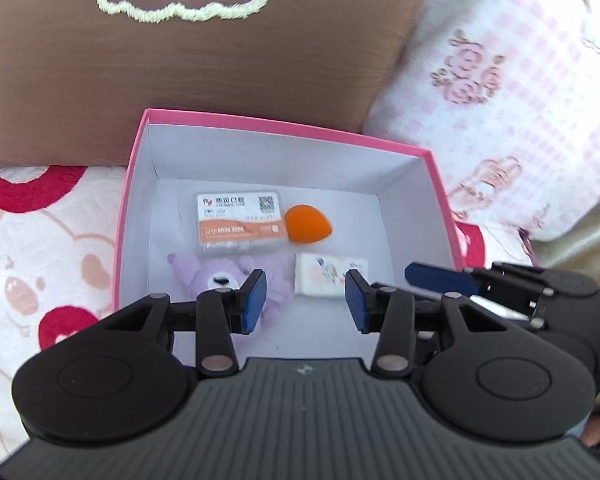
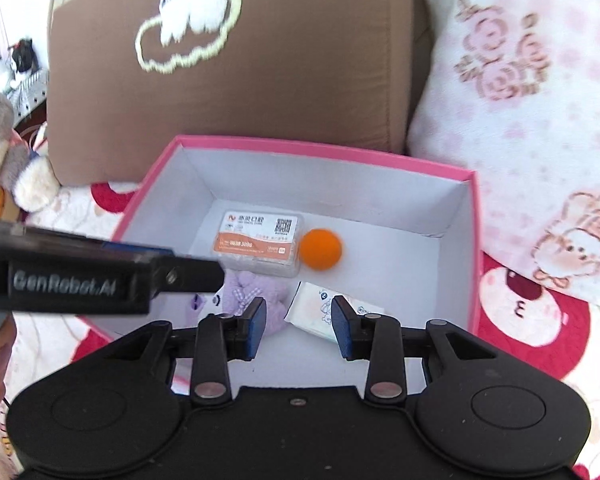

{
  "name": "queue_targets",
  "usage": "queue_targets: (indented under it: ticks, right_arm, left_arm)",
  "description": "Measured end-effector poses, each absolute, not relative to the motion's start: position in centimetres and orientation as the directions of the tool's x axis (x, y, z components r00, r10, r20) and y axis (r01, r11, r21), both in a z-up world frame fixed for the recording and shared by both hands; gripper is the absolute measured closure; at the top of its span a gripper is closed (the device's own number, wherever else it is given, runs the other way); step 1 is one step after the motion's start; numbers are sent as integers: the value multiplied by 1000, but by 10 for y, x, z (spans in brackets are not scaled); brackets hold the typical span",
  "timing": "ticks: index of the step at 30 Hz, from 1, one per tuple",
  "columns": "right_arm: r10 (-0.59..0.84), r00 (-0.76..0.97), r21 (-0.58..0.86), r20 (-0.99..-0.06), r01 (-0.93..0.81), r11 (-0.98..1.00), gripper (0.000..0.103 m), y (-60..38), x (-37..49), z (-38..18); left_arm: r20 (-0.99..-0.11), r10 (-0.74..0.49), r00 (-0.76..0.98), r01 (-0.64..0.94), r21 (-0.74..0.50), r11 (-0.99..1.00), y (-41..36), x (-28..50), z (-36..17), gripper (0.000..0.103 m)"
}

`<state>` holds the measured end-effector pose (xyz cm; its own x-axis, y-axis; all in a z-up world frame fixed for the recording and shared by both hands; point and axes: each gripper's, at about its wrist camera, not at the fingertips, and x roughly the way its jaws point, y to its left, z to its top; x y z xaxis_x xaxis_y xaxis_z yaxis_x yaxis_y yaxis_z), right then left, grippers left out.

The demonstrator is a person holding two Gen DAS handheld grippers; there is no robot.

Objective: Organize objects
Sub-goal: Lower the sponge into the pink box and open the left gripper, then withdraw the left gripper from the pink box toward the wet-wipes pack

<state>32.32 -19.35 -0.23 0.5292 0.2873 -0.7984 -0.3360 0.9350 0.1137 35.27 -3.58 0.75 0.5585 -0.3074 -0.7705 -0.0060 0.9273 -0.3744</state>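
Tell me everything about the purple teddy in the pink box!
The purple teddy is a small, fluffy plush with a white muzzle, a dark nose and a checked lilac bow. It lies flat on the white floor of the pink box, in the near left part. The clear case with the orange label sits right behind it, seemingly touching. A white tissue pack lies beside it. The left gripper's fingers partly hide it; nothing grips it.

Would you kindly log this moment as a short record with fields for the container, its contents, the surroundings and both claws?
container: pink box, white inside, lid off
contents: clear plastic case with orange label; orange sponge right of it; purple plush bear; tissue pack
surroundings: brown cushion behind box; floral pillow to the right
left claw: open, empty, over the box's near edge
right claw: open, empty, over the tissue pack
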Motion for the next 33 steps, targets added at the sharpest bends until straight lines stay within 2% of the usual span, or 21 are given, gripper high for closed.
queue_targets:
  ticks: [13,18,21,28,33]
  right_arm:
    - [278,573,91,-771,-333,938,58,-216,265,55]
    - [252,626,69,-738,-302,951,41,-220,241,68]
    - [245,648,66,-721,-288,956,39,-221,226,71]
    - [258,665,83,-701,-282,956,35,-224,196,82]
    - [273,671,93,-690,-291,952,30,-225,175,89]
  left_arm:
    - [-793,-324,516,86,-328,941,-30,294,60,60]
    - [-768,-348,537,165,-309,937,-35,260,83,43]
    - [-766,-353,538,183,-302,935,-37,238,91,42]
    - [-767,-421,485,191,-376,907,-31,211,88,35]
    - [-770,-419,482,201,-368,908,-28,192,91,32]
